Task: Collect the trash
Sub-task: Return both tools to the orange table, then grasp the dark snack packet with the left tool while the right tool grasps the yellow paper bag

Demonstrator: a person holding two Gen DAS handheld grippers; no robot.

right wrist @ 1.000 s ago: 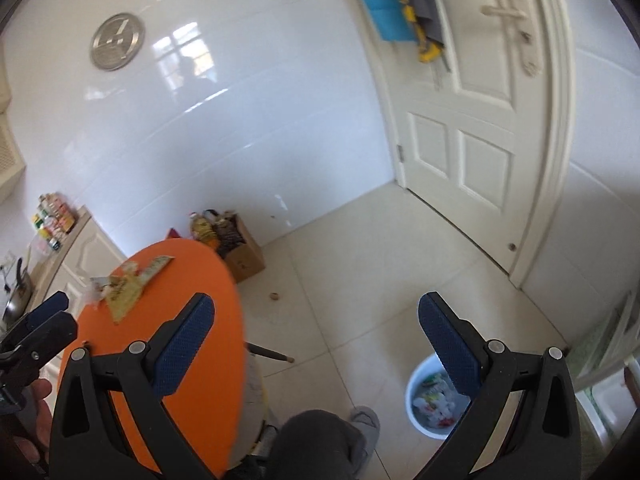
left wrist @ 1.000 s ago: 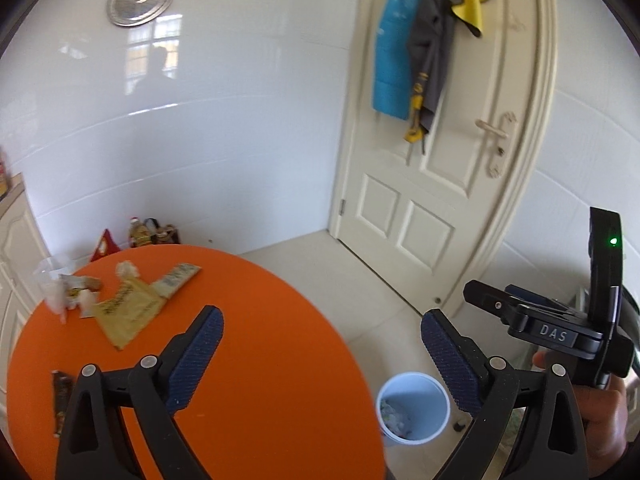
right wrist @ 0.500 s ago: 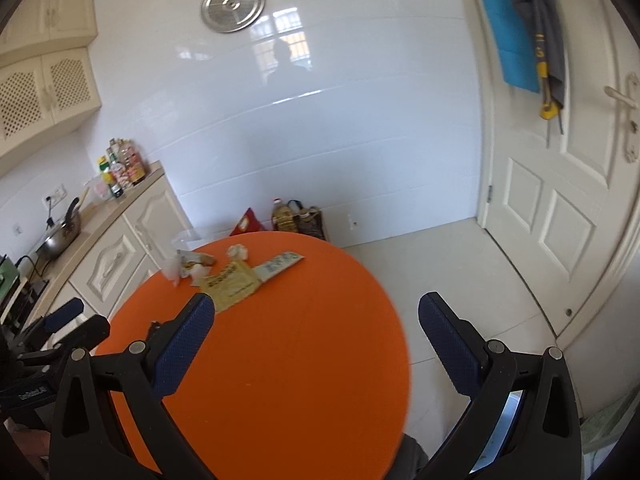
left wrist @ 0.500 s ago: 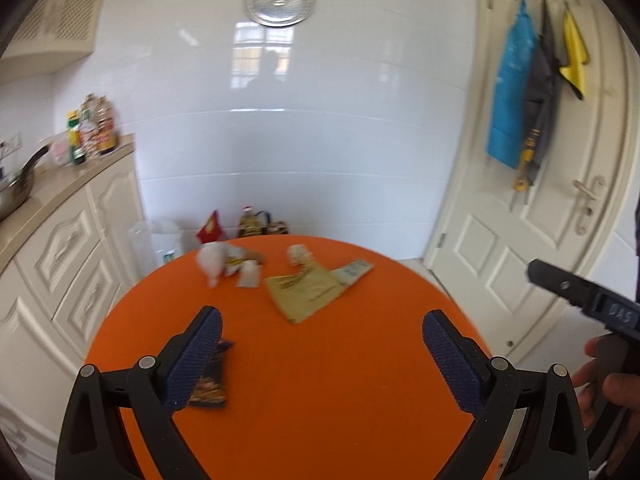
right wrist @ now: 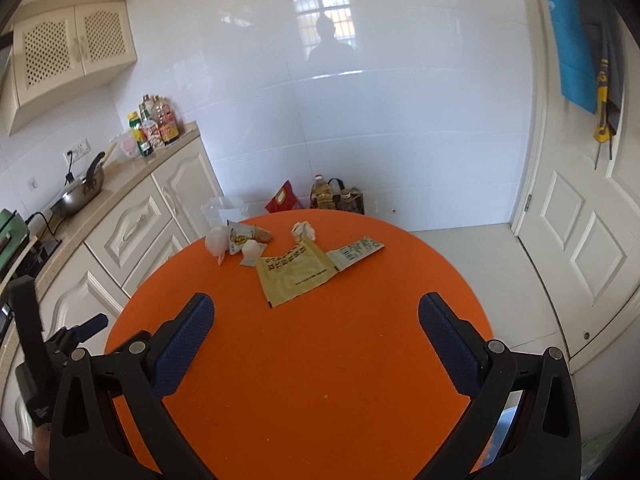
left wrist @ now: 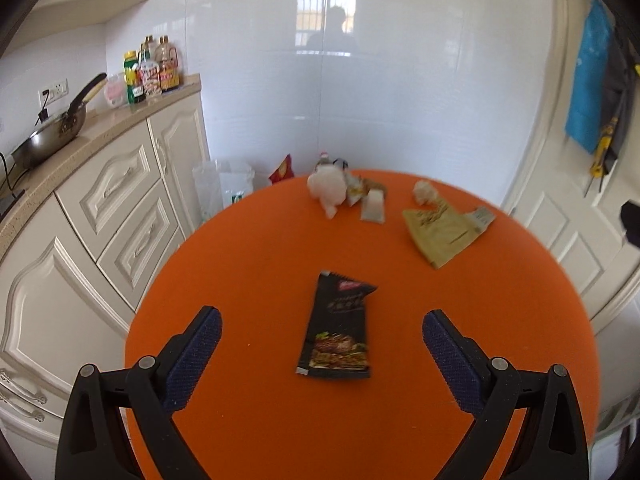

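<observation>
A round orange table [left wrist: 400, 420] [right wrist: 320, 380] carries trash. A black snack wrapper [left wrist: 338, 328] lies flat just ahead of my open, empty left gripper [left wrist: 322, 344], between its fingers' line. A yellow-tan packet [left wrist: 442, 232] [right wrist: 298, 270], a crumpled white tissue [left wrist: 424, 191] [right wrist: 303, 231], a white plastic wad [left wrist: 326, 189] [right wrist: 218, 240] and small wrappers [left wrist: 372, 206] [right wrist: 244, 238] lie at the far side. My right gripper [right wrist: 316, 328] is open and empty above the table's middle.
Cream cabinets [left wrist: 104, 216] with a wok [left wrist: 48, 140] and bottles [left wrist: 152, 70] stand at the left. A white door [right wrist: 588, 240] is at the right. Bags and an oil bottle [right wrist: 320, 196] sit on the floor by the wall.
Both grippers have swung left from the floor and bin towards the table. The left now faces down at the black wrapper. Both stay open.
</observation>
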